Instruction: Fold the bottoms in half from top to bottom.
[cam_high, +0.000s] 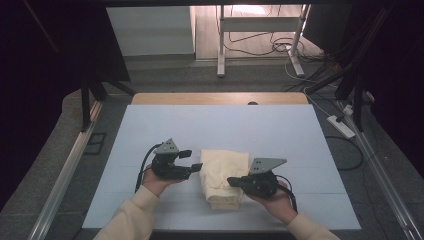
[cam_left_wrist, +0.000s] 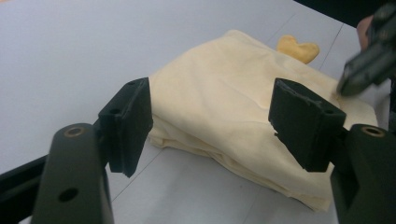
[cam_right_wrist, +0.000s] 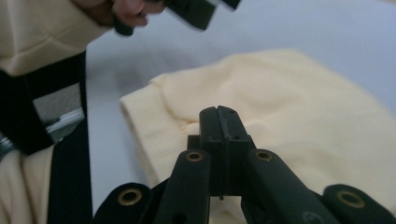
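Note:
A folded cream garment (cam_high: 223, 176) lies at the middle of the table's near half. In the left gripper view the garment (cam_left_wrist: 219, 98) is a thick stack of folds. My left gripper (cam_high: 191, 160) hovers just off its left edge, open, and the left gripper (cam_left_wrist: 212, 98) has both pads clear of the cloth. My right gripper (cam_high: 231, 181) is shut, its tips resting at the garment's right side. In the right gripper view, the right gripper (cam_right_wrist: 219, 116) has no fabric showing between the closed jaws, and the ribbed hem (cam_right_wrist: 149, 135) lies beside them.
A pale mat (cam_high: 220, 125) covers the table, with a wooden edge (cam_high: 220, 98) at the far side. A small yellow piece (cam_left_wrist: 298, 48) pokes out beyond the garment. On the floor at the right lie a power strip (cam_high: 341, 126) and cables.

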